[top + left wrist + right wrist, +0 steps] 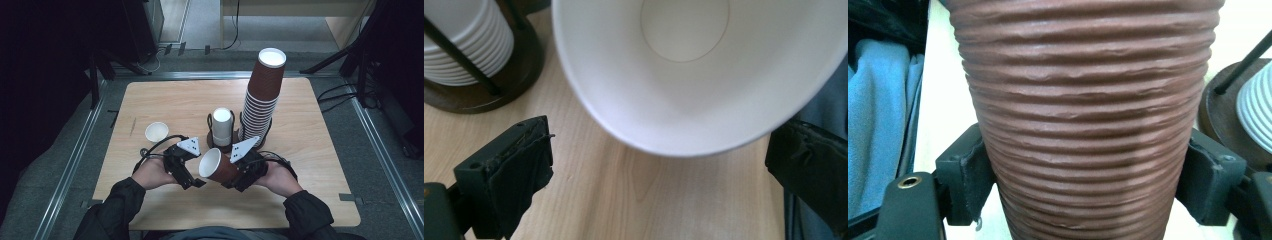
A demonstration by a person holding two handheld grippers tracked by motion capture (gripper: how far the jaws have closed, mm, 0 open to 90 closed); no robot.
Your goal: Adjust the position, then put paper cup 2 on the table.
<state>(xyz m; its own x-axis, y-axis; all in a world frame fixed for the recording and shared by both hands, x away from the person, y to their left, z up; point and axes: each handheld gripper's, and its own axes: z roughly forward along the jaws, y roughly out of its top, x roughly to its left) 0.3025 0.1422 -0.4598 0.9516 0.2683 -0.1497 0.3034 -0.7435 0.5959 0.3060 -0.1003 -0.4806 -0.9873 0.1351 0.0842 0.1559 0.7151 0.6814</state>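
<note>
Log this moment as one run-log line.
right gripper: shut on brown ribbed paper cup, tipped sideways | left gripper: open, at cup mouth | small white paper cup: upright on wooden table

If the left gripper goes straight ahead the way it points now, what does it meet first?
Most likely the brown cup held by the right gripper: its white open mouth faces the left gripper, just ahead of the open jaws.

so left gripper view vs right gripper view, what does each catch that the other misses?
Left gripper view: the white inside of the brown cup, mouth toward the camera, and the left gripper with jaws open, clear of the rim. Right gripper view: the cup's ribbed brown outside, with the right gripper clamped on both sides of it. Both: the same cup, the wooden table, and a dark round stand holding stacked white cups.
</note>
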